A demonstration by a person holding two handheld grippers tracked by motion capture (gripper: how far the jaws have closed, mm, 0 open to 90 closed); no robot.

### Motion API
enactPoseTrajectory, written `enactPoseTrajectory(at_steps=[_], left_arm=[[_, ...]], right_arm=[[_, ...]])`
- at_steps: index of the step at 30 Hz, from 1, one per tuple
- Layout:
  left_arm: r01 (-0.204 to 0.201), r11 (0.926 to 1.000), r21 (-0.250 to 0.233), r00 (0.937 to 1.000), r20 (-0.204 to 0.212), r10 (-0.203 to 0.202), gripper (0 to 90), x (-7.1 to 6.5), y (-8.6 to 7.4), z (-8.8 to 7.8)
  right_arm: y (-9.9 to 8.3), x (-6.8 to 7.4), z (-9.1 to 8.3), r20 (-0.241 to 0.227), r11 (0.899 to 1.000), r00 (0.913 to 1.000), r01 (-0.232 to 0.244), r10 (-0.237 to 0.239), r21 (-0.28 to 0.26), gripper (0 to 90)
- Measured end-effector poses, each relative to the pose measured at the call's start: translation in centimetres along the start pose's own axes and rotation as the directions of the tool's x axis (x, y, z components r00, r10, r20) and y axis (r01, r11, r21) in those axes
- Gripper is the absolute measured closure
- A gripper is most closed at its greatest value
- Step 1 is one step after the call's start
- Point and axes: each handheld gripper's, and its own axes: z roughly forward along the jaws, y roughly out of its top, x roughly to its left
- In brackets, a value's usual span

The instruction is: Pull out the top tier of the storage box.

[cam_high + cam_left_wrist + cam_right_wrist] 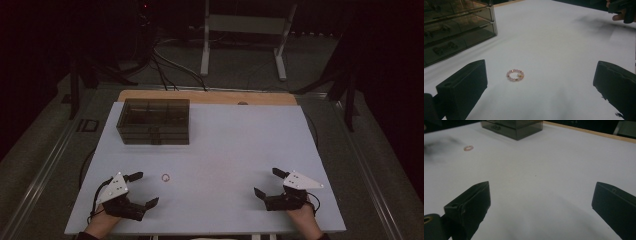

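Note:
A small pink bead bracelet with gold beads point(165, 177) point(515, 75) point(468, 148) lies flat on the white table top. My left gripper point(142, 189) point(541, 82) rests near the table's front left, open, its jaws spread wide with the bracelet a short way ahead of them and untouched. My right gripper point(267, 183) point(541, 200) sits at the front right, open, with bare table between its jaws. A smoked clear drawer box point(154, 121) point(454, 30) point(512, 126) stands at the back left of the table.
The white board point(240, 140) lies on a wooden top whose far edge point(210, 96) shows behind it. Beyond the table are a white metal stand point(245, 30) and cables point(165, 65) on the floor.

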Motion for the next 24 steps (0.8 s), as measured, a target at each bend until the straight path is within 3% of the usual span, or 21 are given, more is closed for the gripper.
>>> enactPoseTrajectory(at_steps=[10,16,24], left_arm=[[0.005,0.9999,-0.010,0.9998,0.020,-0.005,0.0,0.05,0.10,0.09],[-0.010,0.9999,-0.004,0.9998,0.016,0.010,0.0,-0.06,0.13,0.08],[-0.028,0.9996,-0.010,0.9996,0.000,0.028,0.0,-0.23,0.42,-0.22]], right_arm=[[-0.16,-0.26,-0.26,0.002,1.000,0.9999,-0.010,0.010,-0.005,2.1],[-0.04,0.08,-0.38,-0.001,0.999,0.9999,0.016,-0.016,-0.033,2.1],[0.03,0.32,-0.43,-0.017,0.999,0.9998,0.013,-0.014,-0.032,2.1]])
